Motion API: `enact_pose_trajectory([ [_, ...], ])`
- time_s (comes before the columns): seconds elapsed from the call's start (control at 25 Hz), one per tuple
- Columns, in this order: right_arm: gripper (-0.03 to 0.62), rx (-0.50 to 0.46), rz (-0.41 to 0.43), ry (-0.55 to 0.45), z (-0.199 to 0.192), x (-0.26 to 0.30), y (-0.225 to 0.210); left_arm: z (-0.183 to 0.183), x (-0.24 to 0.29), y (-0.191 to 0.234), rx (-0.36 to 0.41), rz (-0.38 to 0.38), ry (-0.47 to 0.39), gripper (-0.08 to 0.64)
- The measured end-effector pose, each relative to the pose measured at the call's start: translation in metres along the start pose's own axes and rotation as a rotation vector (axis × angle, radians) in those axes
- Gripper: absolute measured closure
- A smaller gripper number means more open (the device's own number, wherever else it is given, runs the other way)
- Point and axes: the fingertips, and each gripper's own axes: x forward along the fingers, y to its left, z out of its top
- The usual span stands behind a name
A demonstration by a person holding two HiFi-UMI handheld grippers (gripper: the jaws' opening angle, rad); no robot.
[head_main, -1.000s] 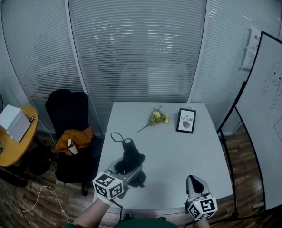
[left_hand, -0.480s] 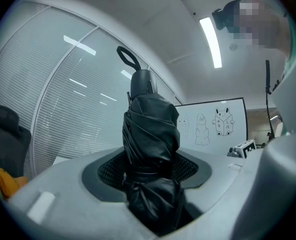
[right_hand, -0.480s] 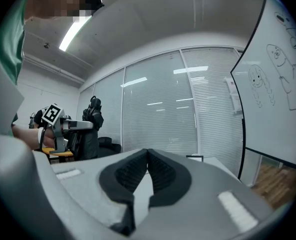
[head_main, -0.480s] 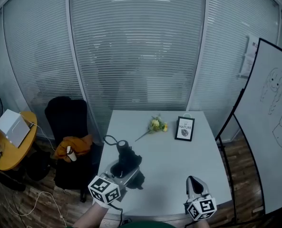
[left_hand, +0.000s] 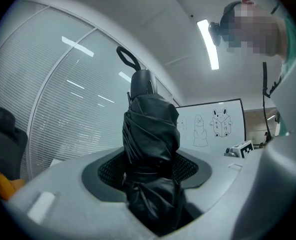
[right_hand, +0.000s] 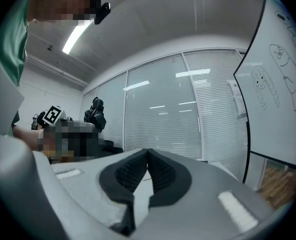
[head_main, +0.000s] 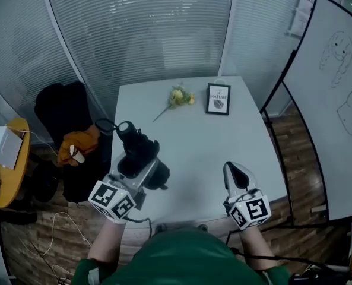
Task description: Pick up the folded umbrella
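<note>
The left gripper point(head_main: 138, 166), nearest on the left, has its jaws spread wide and pressed on the black folded umbrella point(head_main: 138, 150). The pads clamp the bundled cloth at its middle. From the jaws the umbrella runs on ahead, away from the person. Its handle point(head_main: 125, 128) and strap loop point(head_main: 107, 125) are at the far end, and loose folds hang just beside the jaws. It sits over the near left corner of the table point(head_main: 223, 141).

The right gripper point(head_main: 234, 170) is level with the left one, well apart from the umbrella, over the table's near right edge. Its jaws are closed, pad tips touching, with nothing between them.

Farther along the table lie a flower point(head_main: 178, 96) and, just beside it on the right, a small frame point(head_main: 218, 98). Left of the table stands a dark chair point(head_main: 54, 105) with an orange cloth point(head_main: 81, 144) on it. A whiteboard point(head_main: 336, 70) with drawings stands to the right, and blinds point(head_main: 140, 28) close off the back.
</note>
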Motion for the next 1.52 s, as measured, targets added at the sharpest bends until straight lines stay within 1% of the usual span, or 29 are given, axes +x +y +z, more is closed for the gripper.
enact_pose_trajectory([
  [0.2, 0.589, -0.001, -0.009, 0.014, -0.005, -0.012, 0.002, -0.007, -0.003, -0.015, 0.024, -0.002, 0.023, 0.284],
  [0.4, 0.589, 0.001, -0.008, 0.022, -0.008, -0.010, 0.000, -0.013, -0.004, -0.018, 0.044, -0.005, 0.037, 0.285],
  [0.64, 0.589, -0.002, 0.006, 0.023, -0.011, -0.011, 0.009, -0.015, -0.015, -0.019, 0.043, -0.004, 0.034, 0.284],
  [1.04, 0.589, -0.008, 0.012, 0.016, -0.009, -0.008, 0.011, -0.013, -0.015, -0.021, 0.057, -0.015, 0.036, 0.284],
  [1.2, 0.589, -0.015, 0.006, 0.022, -0.008, -0.011, 0.010, -0.014, -0.016, -0.023, 0.048, -0.020, 0.038, 0.285],
  [1.52, 0.589, -0.028, 0.004, 0.017, -0.005, -0.012, 0.011, -0.010, -0.017, -0.024, 0.058, -0.016, 0.030, 0.285],
])
